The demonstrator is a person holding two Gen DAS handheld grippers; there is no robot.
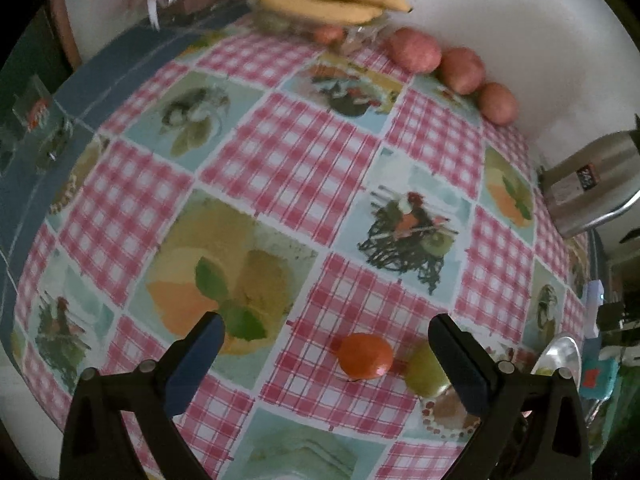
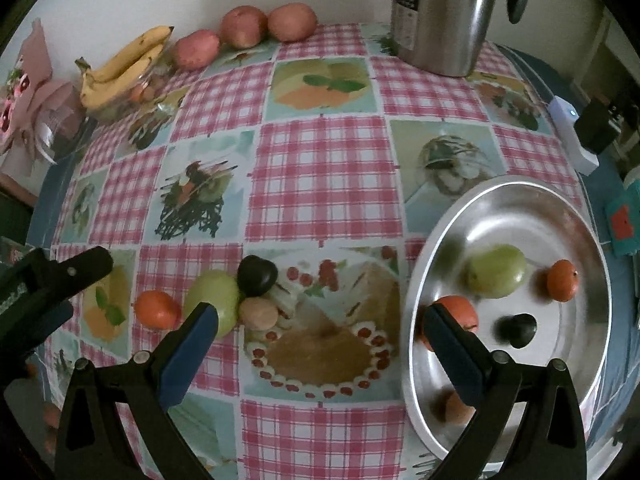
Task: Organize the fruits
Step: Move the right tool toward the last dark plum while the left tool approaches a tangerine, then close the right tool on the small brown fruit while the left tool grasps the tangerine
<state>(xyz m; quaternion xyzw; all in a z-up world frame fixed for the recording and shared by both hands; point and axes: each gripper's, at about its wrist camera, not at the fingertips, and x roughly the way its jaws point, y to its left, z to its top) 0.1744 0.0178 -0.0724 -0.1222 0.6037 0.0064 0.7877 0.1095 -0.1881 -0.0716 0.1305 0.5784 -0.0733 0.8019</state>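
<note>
My left gripper [image 1: 326,330] is open and empty, low over the checked tablecloth, with an orange mandarin [image 1: 365,356] between its fingers and a green fruit [image 1: 426,372] by the right finger. My right gripper [image 2: 320,320] is open and empty. In the right wrist view the mandarin [image 2: 157,309], the green fruit [image 2: 214,300], a dark plum [image 2: 257,275] and a tan fruit [image 2: 259,314] lie together on the cloth. A steel plate [image 2: 440,240] at the right holds a green fruit [image 2: 496,276], two mandarins [image 2: 562,280] [image 2: 460,312], a dark plum [image 2: 517,330] and another orange fruit [image 2: 456,408].
Bananas [image 2: 124,62] on a clear bowl and three red apples [image 2: 244,26] sit along the far wall. A steel thermos jug [image 2: 444,12] stands at the back right. My left gripper also shows in the right wrist view [image 2: 68,272]. A white device [image 2: 572,132] lies at the table's right edge.
</note>
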